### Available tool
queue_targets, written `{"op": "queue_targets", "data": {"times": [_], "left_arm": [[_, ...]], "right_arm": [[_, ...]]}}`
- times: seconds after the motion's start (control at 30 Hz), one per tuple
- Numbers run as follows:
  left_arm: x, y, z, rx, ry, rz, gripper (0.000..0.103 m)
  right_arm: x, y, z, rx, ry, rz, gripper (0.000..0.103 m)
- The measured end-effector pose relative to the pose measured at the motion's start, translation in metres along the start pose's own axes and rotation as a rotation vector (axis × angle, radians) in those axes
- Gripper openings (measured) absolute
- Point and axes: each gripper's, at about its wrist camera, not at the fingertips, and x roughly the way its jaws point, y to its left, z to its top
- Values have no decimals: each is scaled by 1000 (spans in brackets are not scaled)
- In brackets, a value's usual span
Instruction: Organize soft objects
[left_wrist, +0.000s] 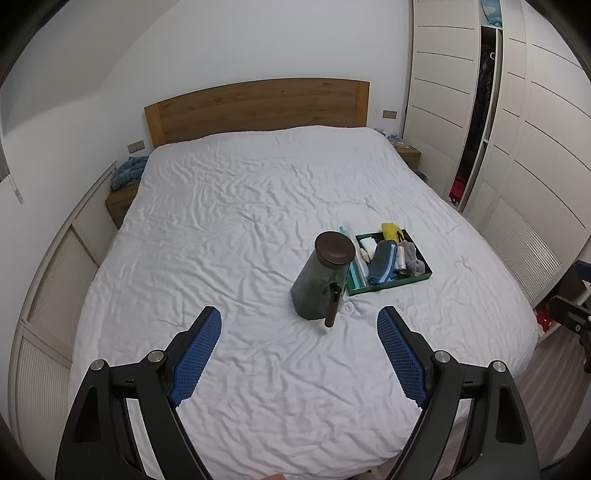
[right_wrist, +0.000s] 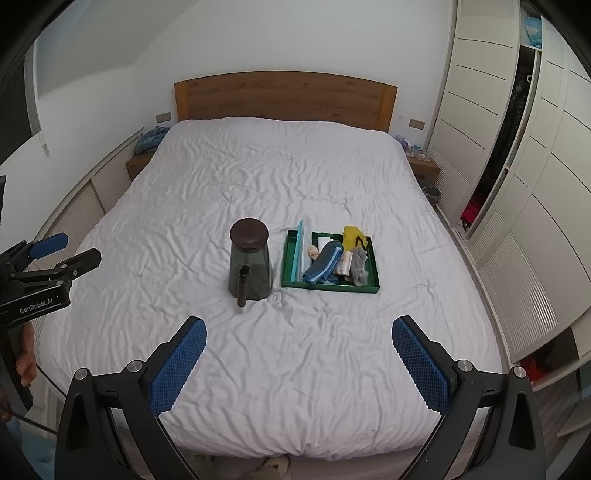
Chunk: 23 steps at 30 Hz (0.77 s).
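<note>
A green tray (left_wrist: 391, 286) (right_wrist: 328, 288) lies on the white bed and holds several soft items: a blue folded towel (left_wrist: 382, 260) (right_wrist: 323, 264), a grey sock (left_wrist: 412, 256) (right_wrist: 359, 264), a yellow cloth (left_wrist: 390, 230) (right_wrist: 352, 234) and small white and pale pieces. Just left of it stands a dark glass jug (left_wrist: 321, 280) (right_wrist: 249, 267) with a brown lid and a black handle. My left gripper (left_wrist: 299, 319) hangs open over the bed's near part, short of the jug. My right gripper (right_wrist: 299, 328) is also open, with nothing between its fingers.
The bed (left_wrist: 240, 221) (right_wrist: 258, 177) has a wooden headboard (left_wrist: 258, 107). White wardrobe doors (left_wrist: 535, 147) (right_wrist: 517, 166) line the right side. A bedside table with a blue cloth (left_wrist: 127, 171) sits at the left. The left gripper (right_wrist: 51, 258) shows at the right wrist view's left edge.
</note>
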Motion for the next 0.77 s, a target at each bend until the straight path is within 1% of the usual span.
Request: {"op": "queue_targets", "data": {"times": [0.03,0.07,0.13,0.2,0.4,0.77], "left_arm": [[0,0,0,-1,2,7,88],[-1,0,0,-1,-3,18,95],[-3,2,-2,-3,-16,30,102],[-3,3,-1,-7,-13,19,102],[1,3,-3,-5,-2,27,102],[3,-1,-5,11,-15,33,102]], "right_arm": [[2,0,0,-2,-1,-1,103],[4,0,2,-2,-2,0,103],[4,0,1,-4,-3,1,103],[4,1,1,-2,-3,0,103],[7,1,0,-9,1,-2,103],[11,-1,1,-10,1,-8,103]]}}
